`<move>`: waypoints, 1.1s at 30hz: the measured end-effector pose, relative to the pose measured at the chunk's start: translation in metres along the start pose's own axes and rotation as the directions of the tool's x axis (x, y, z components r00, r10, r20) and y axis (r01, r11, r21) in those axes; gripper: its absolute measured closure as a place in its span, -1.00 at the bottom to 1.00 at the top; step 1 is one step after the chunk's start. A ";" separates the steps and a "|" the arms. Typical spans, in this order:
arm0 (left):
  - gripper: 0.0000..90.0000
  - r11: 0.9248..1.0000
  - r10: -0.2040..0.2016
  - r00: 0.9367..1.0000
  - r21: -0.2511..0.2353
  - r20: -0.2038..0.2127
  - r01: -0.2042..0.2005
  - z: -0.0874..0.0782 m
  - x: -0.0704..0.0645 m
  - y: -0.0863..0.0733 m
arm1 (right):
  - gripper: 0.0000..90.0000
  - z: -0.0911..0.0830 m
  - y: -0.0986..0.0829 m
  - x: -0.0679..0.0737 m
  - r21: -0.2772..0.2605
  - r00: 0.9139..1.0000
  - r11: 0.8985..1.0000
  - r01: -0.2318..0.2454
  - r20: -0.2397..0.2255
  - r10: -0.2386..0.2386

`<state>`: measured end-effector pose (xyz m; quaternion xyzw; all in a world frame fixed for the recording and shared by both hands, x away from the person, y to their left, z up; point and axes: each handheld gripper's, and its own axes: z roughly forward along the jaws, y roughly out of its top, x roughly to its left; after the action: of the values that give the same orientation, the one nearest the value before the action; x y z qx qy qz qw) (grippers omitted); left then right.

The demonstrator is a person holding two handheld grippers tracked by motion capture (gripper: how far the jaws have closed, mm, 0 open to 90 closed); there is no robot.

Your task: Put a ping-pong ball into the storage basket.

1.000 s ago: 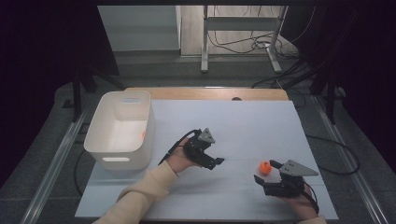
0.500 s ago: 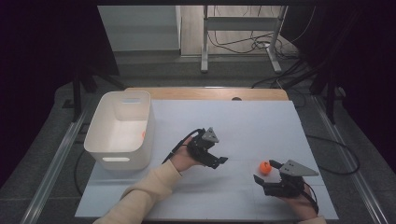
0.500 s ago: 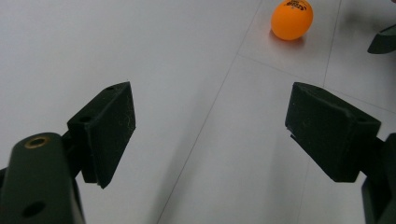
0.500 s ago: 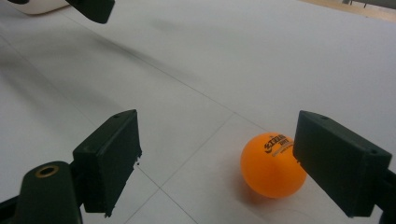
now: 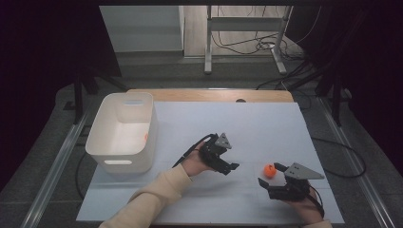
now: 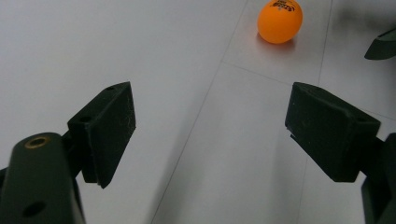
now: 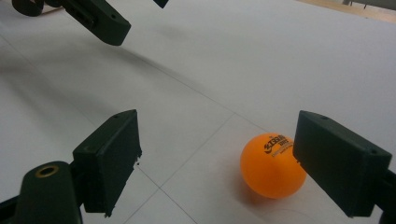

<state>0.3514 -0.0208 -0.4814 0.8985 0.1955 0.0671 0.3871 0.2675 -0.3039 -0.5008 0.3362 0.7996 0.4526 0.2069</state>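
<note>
An orange ping-pong ball (image 5: 269, 170) lies on the white table sheet (image 5: 247, 128) at the front right. My right gripper (image 5: 271, 174) stands open around it: in the right gripper view the ball (image 7: 272, 165) rests between the jaws, close against the right-hand one, with my right gripper (image 7: 215, 163) low over the sheet. My left gripper (image 5: 231, 168) is open with nothing in it, a short way left of the ball and pointed toward it. In the left gripper view the ball (image 6: 280, 21) lies ahead of my left gripper (image 6: 210, 126), beyond its jaws.
A white plastic bin (image 5: 110, 142) stands at the table's left, with a small orange thing (image 5: 146, 137) inside near its right wall. A wooden table edge (image 5: 209, 95) runs along the back. The other gripper's jaw tip (image 6: 383, 44) shows near the ball.
My left gripper has slid to the right, closer to the ball. The right gripper and the ball have stayed where they were.
</note>
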 end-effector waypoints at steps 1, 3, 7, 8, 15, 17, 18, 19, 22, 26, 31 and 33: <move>-0.62 1.000 0.002 1.000 0.004 0.005 -0.002 0.002 0.000 0.001 | -0.65 0.000 0.000 0.000 -0.002 1.000 1.000 -0.001 0.001 0.001; -0.62 1.000 0.003 1.000 0.008 0.007 -0.003 0.003 0.000 0.001 | -0.65 0.000 0.000 0.000 -0.004 1.000 1.000 -0.002 0.002 0.002; -0.62 1.000 0.007 1.000 0.018 0.012 -0.007 0.007 -0.001 0.001 | -0.65 -0.001 0.000 -0.001 -0.004 1.000 1.000 0.002 0.005 -0.002; -0.62 1.000 0.008 1.000 0.020 0.013 -0.008 0.008 -0.001 0.001 | -0.65 -0.001 0.000 -0.001 -0.004 1.000 1.000 0.002 0.005 -0.001; -0.62 1.000 0.009 1.000 0.021 0.015 -0.009 0.011 -0.001 0.003 | -0.65 -0.001 0.000 -0.001 -0.005 1.000 1.000 -0.001 0.006 0.001; -0.62 1.000 0.008 1.000 0.023 0.017 -0.008 0.013 -0.001 0.004 | -0.65 -0.001 0.000 -0.001 -0.006 1.000 1.000 0.001 0.005 -0.001; -0.62 1.000 0.011 1.000 0.024 0.017 -0.011 0.014 -0.001 0.004 | -0.65 -0.001 0.000 -0.001 -0.006 1.000 1.000 0.002 0.005 -0.002; -0.62 1.000 0.009 1.000 0.022 0.018 -0.009 0.015 -0.001 0.004 | -0.65 -0.001 0.000 0.000 -0.007 1.000 1.000 0.002 0.005 -0.002; -0.62 1.000 0.010 1.000 0.022 0.022 -0.010 0.017 -0.001 0.005 | -0.65 -0.001 0.000 -0.001 -0.005 1.000 1.000 0.002 0.006 -0.002; -0.62 1.000 0.009 1.000 0.019 0.029 -0.010 0.020 -0.002 0.007 | -0.65 -0.001 0.000 0.000 -0.004 1.000 1.000 0.000 0.006 0.000; -0.62 1.000 0.022 0.999 0.020 0.035 -0.023 0.024 -0.004 0.010 | -0.65 -0.001 0.001 0.000 -0.010 1.000 1.000 -0.001 0.006 0.001; -0.62 1.000 0.018 0.999 0.017 0.041 -0.018 0.026 -0.005 0.010 | -0.65 -0.001 0.001 0.000 -0.010 1.000 1.000 0.000 0.005 0.000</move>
<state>0.3568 -0.0465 -0.4916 0.9049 0.1799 0.0504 0.3825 0.2670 -0.3044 -0.4997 0.3363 0.7968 0.4557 0.2107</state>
